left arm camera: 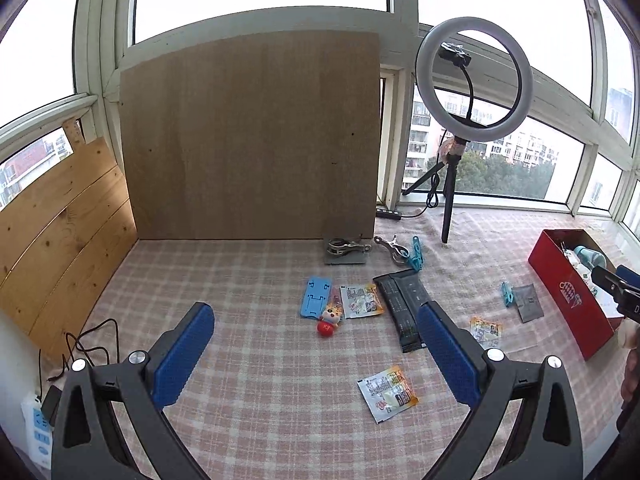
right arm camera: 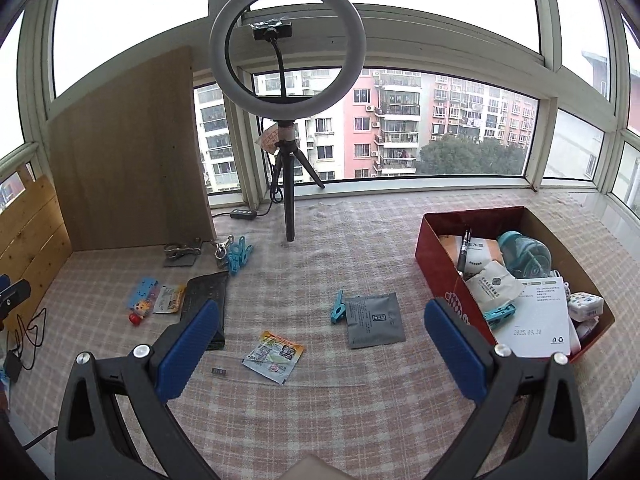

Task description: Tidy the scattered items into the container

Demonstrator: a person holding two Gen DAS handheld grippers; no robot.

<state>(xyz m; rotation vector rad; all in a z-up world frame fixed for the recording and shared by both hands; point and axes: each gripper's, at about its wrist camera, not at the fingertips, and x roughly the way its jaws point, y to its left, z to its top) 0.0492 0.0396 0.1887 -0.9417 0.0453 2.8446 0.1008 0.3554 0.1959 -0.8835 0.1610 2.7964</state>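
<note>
Both tools hang wide open and empty: the left tool (left arm camera: 316, 344) over the near sachet (left arm camera: 387, 398), the right tool (right arm camera: 322, 344) beside the red box (right arm camera: 448, 284), loose packets on the checked surface (right arm camera: 360, 400).

checked cloth (right arm camera: 320, 400), red box (right arm camera: 440, 248), sachets (right arm camera: 273, 356), pegs (right arm camera: 240, 256)

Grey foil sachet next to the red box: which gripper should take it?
Right, probably. The grey sachet lies just ahead of the open, empty right gripper, beside the red box. The left gripper faces the toy and snack packets.
</note>
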